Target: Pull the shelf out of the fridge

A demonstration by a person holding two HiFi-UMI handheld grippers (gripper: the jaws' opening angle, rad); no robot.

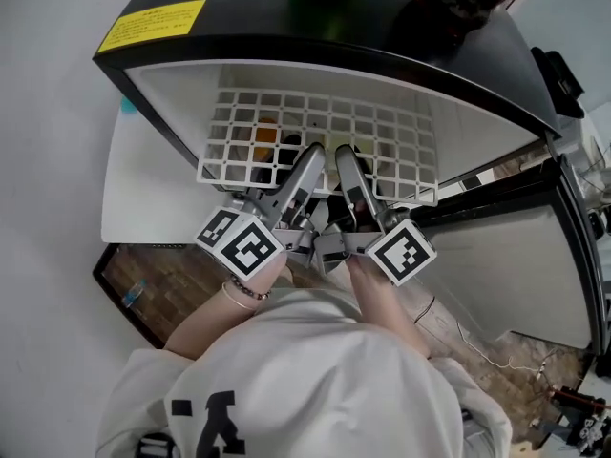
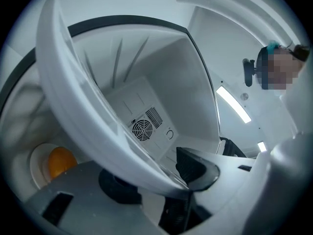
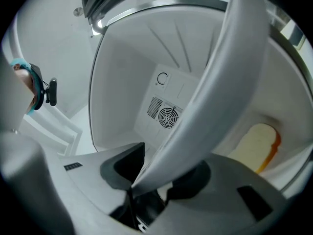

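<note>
left hand-held gripper [image 1: 312,156] and right one [image 1: 343,156] clamp shelf [image 1: 387,132].

my left gripper [image 1: 307,165] and right gripper [image 1: 348,168] meet at the near edge of the shelf [image 1: 391,136] jutting from the fridge [image 1: 248,12].

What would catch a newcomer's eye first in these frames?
The white grid shelf sticking partway out of the open black fridge, centre of the head view. The left hand-held gripper and the right hand-held gripper both clamp its front edge; an orange sits inside below it.
</note>
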